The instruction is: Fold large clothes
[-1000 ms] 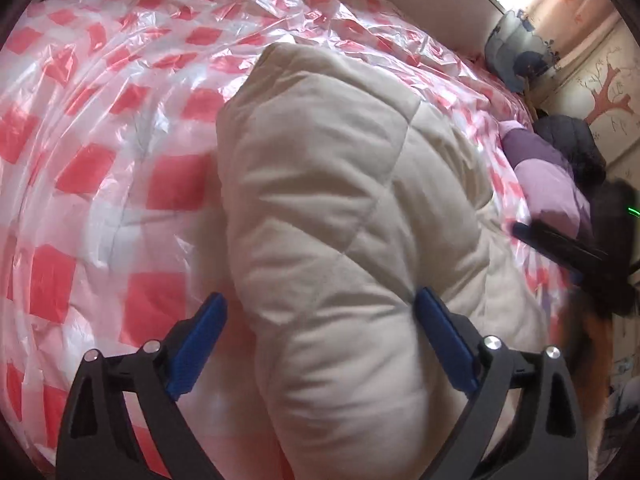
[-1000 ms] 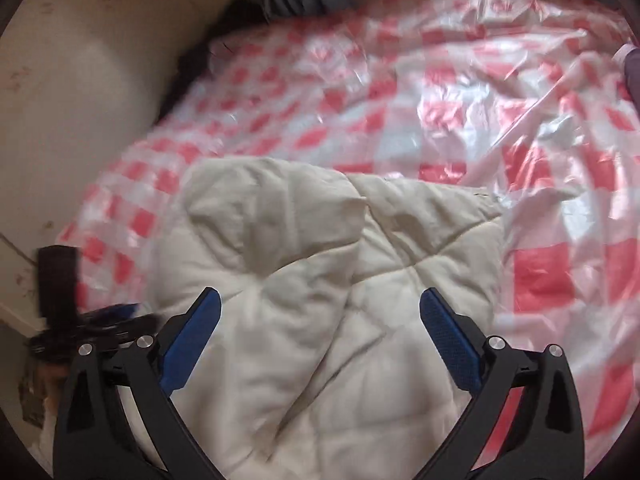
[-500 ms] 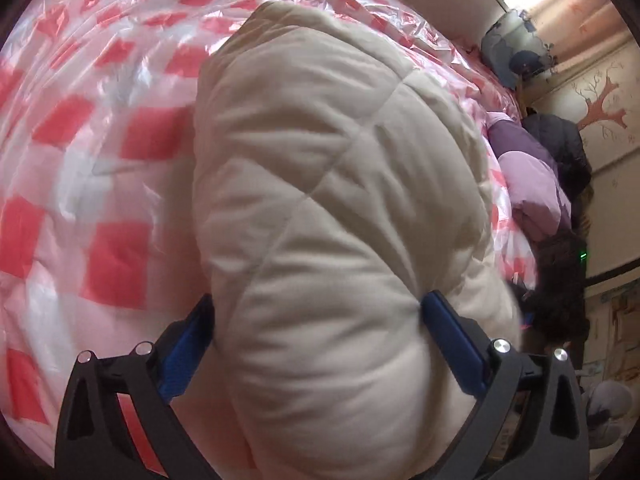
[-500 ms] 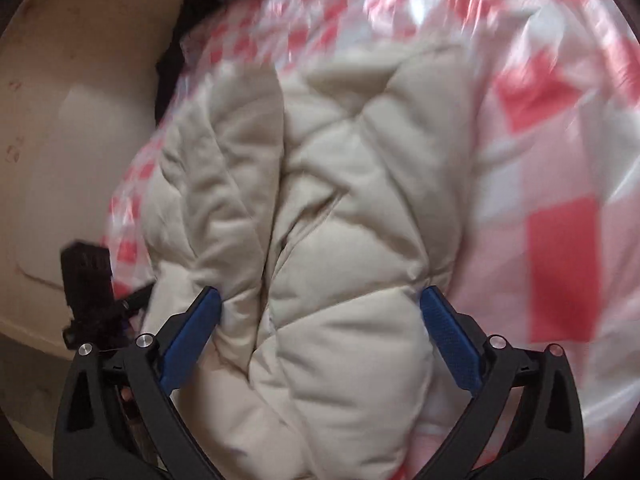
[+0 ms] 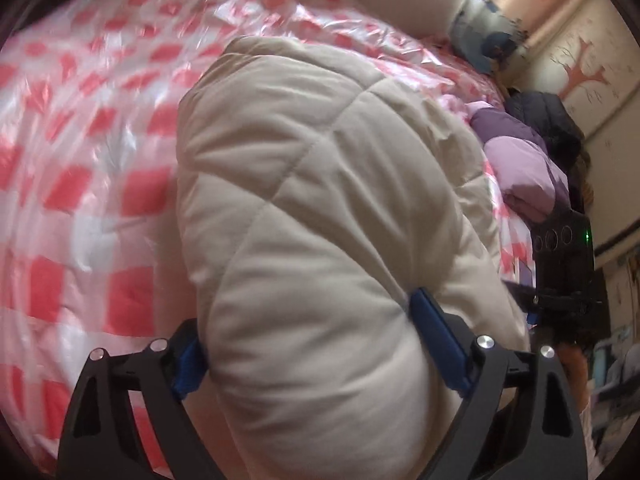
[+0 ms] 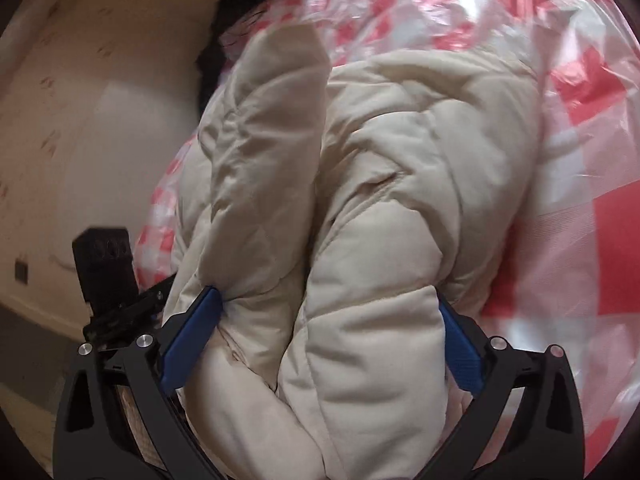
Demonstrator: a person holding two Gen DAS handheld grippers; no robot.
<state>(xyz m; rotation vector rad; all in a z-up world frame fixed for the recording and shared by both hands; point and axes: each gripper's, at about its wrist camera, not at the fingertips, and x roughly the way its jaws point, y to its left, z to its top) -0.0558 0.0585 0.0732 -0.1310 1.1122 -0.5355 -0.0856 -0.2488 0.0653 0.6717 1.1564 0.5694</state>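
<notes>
Left wrist view, nearest the lens: the left gripper (image 5: 316,344), black-framed with blue pads, stands with its jaws spread wide around a folded bulge of the cream quilted padded jacket (image 5: 320,208); the jaws have just been closing, and both blue pads press into the padding, so the bundle is clamped between them. The jacket's folded mass fills the centre of the view, its long axis running from between the pads away up the picture, leaning slightly left, its rounded far end pointing toward the top of the bed. It lies on the red-and-white checked plastic sheet (image 5: 80,184) that covers the bed. Farther right, a purple and lilac padded garment (image 5: 524,168) rests on the sheet's edge, with a dark puffy garment (image 5: 552,120) behind it, and the black body of the right gripper shows at the right edge. Right wrist view, nearest the lens: the right gripper (image 6: 328,328) likewise straddles the jacket (image 6: 400,184) with jaws set wide, both blue pads bearing on the cloth, two thick folds gathered between them. Here the jacket's long axis again runs away from the pads up the picture, with a deep crease down its middle. Beyond it the checked sheet (image 6: 592,184) spreads right; the cream wall (image 6: 100,120) stands left.
</notes>
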